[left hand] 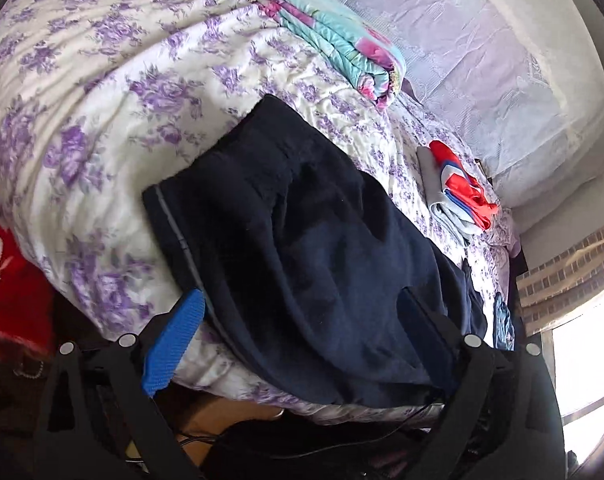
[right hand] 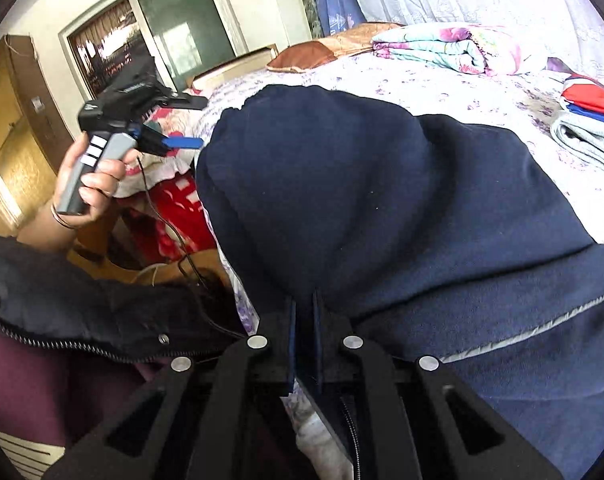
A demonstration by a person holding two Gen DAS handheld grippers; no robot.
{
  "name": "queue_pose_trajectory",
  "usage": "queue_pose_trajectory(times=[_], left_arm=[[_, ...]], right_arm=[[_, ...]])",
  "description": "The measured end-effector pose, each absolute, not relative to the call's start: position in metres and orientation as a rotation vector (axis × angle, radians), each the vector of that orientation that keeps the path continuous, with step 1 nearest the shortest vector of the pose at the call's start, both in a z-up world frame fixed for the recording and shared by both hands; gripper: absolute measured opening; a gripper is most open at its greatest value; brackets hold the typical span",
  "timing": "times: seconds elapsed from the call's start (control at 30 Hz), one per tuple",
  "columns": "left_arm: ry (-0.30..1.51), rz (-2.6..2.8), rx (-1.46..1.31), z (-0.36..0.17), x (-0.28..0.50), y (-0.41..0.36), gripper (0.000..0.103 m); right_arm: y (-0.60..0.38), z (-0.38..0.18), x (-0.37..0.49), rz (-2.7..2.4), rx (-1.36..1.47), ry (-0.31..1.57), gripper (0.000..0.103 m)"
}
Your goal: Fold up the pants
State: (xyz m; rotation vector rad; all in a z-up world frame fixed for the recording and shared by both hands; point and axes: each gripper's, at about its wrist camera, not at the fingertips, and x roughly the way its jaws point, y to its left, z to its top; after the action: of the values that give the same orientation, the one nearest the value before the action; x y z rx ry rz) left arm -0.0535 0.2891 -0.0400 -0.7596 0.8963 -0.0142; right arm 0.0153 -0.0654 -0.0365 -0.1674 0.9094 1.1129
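Pants (left hand: 302, 240), dark navy with a pale grey stripe down the seam, lie bunched on the near part of the bed (left hand: 82, 92), over its flowered purple quilt; one end hangs toward the bed's edge. The right gripper (right hand: 303, 312) has its jaws closed on a pinch of the navy cloth, which rises in a hump in front of it, most likely so that this end can be carried over for a fold; the left gripper (left hand: 302, 312) has its jaws wide apart, one blue pad off the cloth on one side and the other finger dark against the fabric on the other, pressing on nothing, so it looks ready to take a fresh hold. In the right wrist view the person's left hand (right hand: 90, 184) holds that gripper off beside the bed. Farther up the bed lie a rolled turquoise and pink blanket (left hand: 337, 40) and a small stack of red, blue and grey clothes (left hand: 457, 188), well apart from the pants; neither looks likely to block a fold, though the soft, uneven quilt may leave the folded cloth lumpy.
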Motion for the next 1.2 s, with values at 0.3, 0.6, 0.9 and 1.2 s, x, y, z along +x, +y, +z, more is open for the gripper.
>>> queue_pose_trajectory(times=[0.3,0.6,0.9,1.2], left_arm=[[1.008,0.054,-0.703,-0.052,-0.002,0.271,0.093],[0.809,0.138,-0.695,-0.010,-0.043,0.282,0.018],[0.835,0.170,-0.603,-0.067,-0.057,0.281,0.029],[0.636,0.140,-0.368,0.029,-0.118,0.239,0.087]], right_arm=[[-0.079,-0.041,-0.002,1.115,-0.102,0.897,0.011],[-0.087,-0.010,-0.021,1.153,-0.109,0.781,0.008],[-0.063,-0.043,-0.024,1.078,-0.232,0.898,0.048],[-0.160,0.043,0.042,0.522,-0.093,0.678,0.100]])
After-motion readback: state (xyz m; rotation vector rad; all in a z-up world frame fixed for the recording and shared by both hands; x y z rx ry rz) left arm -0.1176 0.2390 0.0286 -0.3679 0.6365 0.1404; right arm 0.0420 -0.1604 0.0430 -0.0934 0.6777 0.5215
